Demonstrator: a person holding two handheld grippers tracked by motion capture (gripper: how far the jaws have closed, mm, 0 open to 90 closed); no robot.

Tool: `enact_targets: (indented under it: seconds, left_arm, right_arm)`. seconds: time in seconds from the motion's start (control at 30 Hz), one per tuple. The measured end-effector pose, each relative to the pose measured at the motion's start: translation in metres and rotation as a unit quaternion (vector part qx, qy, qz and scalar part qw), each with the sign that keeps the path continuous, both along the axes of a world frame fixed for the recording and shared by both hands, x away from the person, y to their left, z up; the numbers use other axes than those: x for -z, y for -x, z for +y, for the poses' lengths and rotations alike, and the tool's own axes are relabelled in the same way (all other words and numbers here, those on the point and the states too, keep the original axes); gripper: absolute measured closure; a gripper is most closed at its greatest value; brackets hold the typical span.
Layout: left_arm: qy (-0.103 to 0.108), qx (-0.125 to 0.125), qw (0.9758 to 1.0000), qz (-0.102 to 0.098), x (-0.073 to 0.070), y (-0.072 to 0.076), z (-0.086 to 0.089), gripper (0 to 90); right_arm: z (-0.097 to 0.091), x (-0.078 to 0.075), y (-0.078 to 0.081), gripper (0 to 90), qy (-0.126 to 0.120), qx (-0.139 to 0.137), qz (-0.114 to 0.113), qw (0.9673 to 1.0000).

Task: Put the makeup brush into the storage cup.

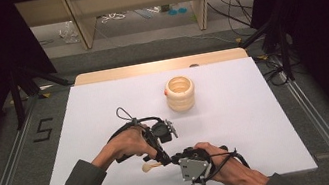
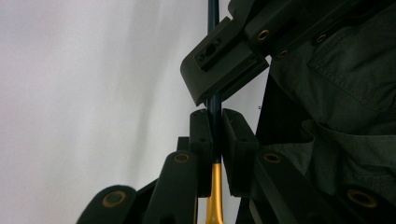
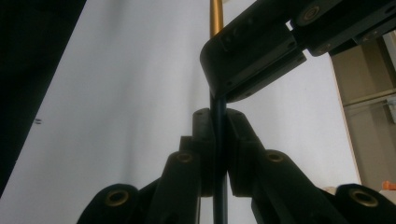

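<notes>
Both grippers clamp one thin utensil, probably a spoon, low over the near edge of the white table [image 1: 239, 125]. In the high view the left gripper [image 1: 162, 159] and the right gripper [image 1: 174, 160] meet tip to tip, and a pale rounded end of the spoon [image 1: 148, 166] sticks out on the far side of the left gripper from the right one.

Left gripper view: the left gripper [image 2: 215, 133] is clenched on the spoon's handle [image 2: 214, 105], dark above the pads and gold below them [image 2: 214, 196]. The other gripper's jaw crosses the handle just beyond the left tips.

Right gripper view: the right gripper [image 3: 218, 135] is likewise clenched on the dark shaft [image 3: 219, 196], whose gold stretch [image 3: 215, 16] runs on past the left gripper's jaw.

Handling, as a judgement: the spoon looks light, stiff and narrow. The smooth shaft may turn or slide between flat pads, so a firm hold square across the handle, near its middle, suits it best. With two holds so close together, any twist of one hand against the other would lever the shaft.

A cream ribbed holder [image 1: 180, 93] stands upright well beyond both grippers, apart from them. Whether the pale end is a bowl or a knob cannot be told at this size.
</notes>
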State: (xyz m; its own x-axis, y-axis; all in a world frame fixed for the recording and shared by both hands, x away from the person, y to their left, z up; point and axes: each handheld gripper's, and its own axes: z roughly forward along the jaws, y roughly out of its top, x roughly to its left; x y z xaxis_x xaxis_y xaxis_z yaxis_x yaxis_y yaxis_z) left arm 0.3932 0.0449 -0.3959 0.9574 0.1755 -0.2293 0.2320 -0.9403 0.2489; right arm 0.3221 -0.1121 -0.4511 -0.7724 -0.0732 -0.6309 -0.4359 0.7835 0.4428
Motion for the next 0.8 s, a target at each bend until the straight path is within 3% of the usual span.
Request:
enact_targets:
  seconds: [0.03,0.07,0.13,0.2,0.23,0.33,0.37,0.43,0.47,0.5,0.6,0.63,0.67,0.7,0.8]
  left_arm:
    - [0.000,-0.001,1.0000,0.002,0.000,0.000,0.000,83.0]
    - [0.000,-0.002,1.0000,0.002,0.000,0.000,0.000,82.9]
    - [0.001,-0.003,1.0000,0.003,-0.001,0.000,0.000,82.8]
    - [0.002,-0.004,1.0000,0.006,-0.002,0.000,0.001,82.7]
    - [0.002,-0.004,1.0000,0.007,-0.002,0.000,0.001,82.5]
    - [0.007,-0.011,0.9999,0.003,-0.004,-0.001,0.004,80.8]
    - [0.012,-0.017,0.9998,0.000,-0.005,-0.001,0.006,79.4]
    - [0.025,-0.024,0.9993,-0.011,-0.008,-0.003,0.009,75.1]
    - [0.030,-0.025,0.9992,-0.013,-0.009,-0.003,0.011,73.9]
    - [0.036,-0.025,0.9989,-0.017,-0.010,-0.004,0.014,71.8]
    - [0.052,-0.034,0.9976,-0.028,-0.013,-0.003,0.020,65.2]
    - [0.074,-0.058,0.9951,-0.031,-0.013,-0.001,0.022,62.3]
    - [0.080,-0.057,0.9943,-0.042,-0.014,-0.002,0.025,59.5]
    - [0.097,-0.068,0.9918,-0.048,-0.014,0.000,0.028,57.3]
    - [0.126,-0.082,0.9860,-0.072,-0.017,0.001,0.035,48.4]
  right_arm:
    - [0.000,-0.001,0.000,84.0,0.000,-0.005,-0.003,1.0000]
    - [0.001,-0.002,-0.003,84.0,0.006,-0.026,-0.020,0.9994]
    - [0.001,-0.002,-0.001,84.1,-0.001,-0.013,-0.001,0.9999]
    - [0.001,-0.003,-0.002,84.2,0.004,-0.018,-0.004,0.9998]
    - [0.000,-0.002,0.000,84.2,0.001,-0.004,0.008,1.0000]
    - [0.001,-0.003,-0.002,84.2,0.008,-0.016,0.004,0.9998]
    - [0.000,-0.001,-0.001,84.2,0.007,0.002,0.020,0.9998]
    - [-0.001,-0.002,-0.003,84.2,0.000,-0.002,0.015,0.9999]
    - [-0.001,-0.002,-0.002,84.2,-0.015,0.011,0.017,0.9997]
    - [-0.003,-0.003,-0.002,84.2,-0.011,0.019,0.027,0.9994]
    - [-0.006,-0.005,-0.006,84.2,-0.010,0.018,0.019,0.9996]
    - [-0.006,-0.005,-0.008,84.3,-0.018,0.021,0.021,0.9994]
    - [-0.007,-0.006,-0.012,84.2,-0.012,0.004,0.007,0.9999]
    - [-0.010,-0.006,-0.009,84.2,-0.022,0.032,0.029,0.9988]
    - [-0.013,-0.007,-0.015,84.2,-0.029,0.028,0.028,0.9988]
